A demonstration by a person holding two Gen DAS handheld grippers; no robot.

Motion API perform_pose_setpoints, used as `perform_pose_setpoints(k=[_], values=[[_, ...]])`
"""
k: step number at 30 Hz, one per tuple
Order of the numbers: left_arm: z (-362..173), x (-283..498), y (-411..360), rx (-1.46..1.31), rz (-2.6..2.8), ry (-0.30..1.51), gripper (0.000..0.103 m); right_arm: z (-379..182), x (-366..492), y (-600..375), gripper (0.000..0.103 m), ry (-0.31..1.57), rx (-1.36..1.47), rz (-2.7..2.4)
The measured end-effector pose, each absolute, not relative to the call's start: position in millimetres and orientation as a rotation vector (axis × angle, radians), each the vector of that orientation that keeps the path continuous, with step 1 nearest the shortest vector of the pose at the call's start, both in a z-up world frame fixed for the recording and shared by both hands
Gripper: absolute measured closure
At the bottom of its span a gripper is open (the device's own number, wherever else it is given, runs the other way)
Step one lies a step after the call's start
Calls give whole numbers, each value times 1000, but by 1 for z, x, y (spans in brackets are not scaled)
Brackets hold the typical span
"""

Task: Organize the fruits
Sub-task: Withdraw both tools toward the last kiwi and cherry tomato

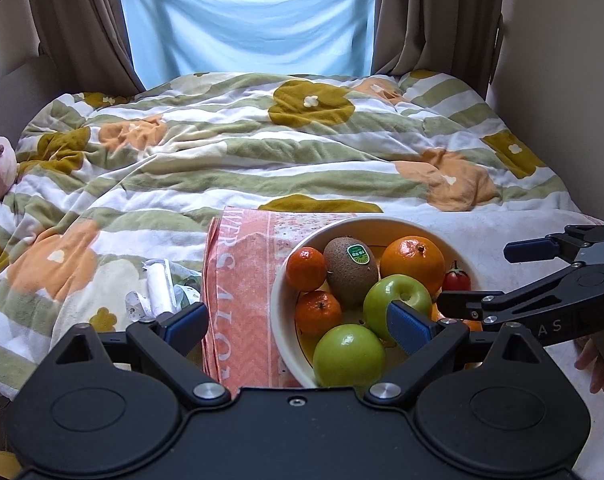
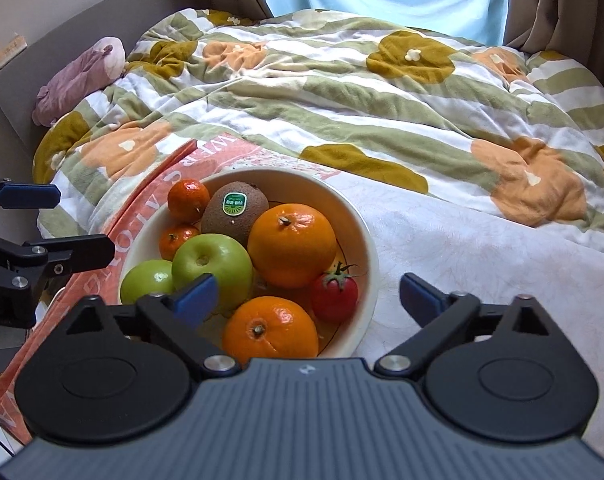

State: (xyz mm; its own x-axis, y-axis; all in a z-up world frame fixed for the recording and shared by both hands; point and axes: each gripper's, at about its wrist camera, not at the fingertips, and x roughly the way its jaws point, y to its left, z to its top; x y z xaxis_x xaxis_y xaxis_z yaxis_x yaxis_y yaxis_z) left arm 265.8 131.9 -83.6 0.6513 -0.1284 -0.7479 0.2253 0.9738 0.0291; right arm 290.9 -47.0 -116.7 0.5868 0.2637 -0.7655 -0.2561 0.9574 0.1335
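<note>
A bed (image 1: 261, 152) with a flowered, striped quilt fills both views, with brown curtains (image 1: 73, 28) and a pale blue blind (image 1: 245, 20) at the top of the frame. At lower centre a cream bowl (image 2: 366, 240) sits partly on an orange towel (image 1: 241, 280) and partly on a white cloth (image 2: 482, 248).

The bowl holds two green apples (image 2: 213, 264), a kiwi (image 2: 237, 212) with a green sticker, two large oranges (image 2: 291, 244), two small mandarins (image 2: 187, 200) and a tomato (image 2: 336, 296) at its right edge.

The left gripper (image 1: 297, 324) stands wide at the bottom of its view, nothing between its blue pads; the right pad overlaps an apple in the picture, though whether it touches cannot be told. The right gripper (image 2: 308, 296) is also spread wide, hovering over the near rim of the bowl, holding nothing. Part of a hand (image 1: 602, 356) shows at the right edge of the left view.
</note>
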Motion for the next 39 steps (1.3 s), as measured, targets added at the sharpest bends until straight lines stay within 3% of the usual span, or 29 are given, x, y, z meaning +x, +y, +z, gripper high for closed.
perform_pose_setpoints(k=[23,32,39], values=[[-31,214,127,147,-253,690,5,-37,206,-64,0,807,13,122],[-19,185,79,155,-360,648,5,-20,150,-110,0,797,19,-36],[-30,159,11,172,-410,683,5,-38,112,-168,0,842,-31,-87]])
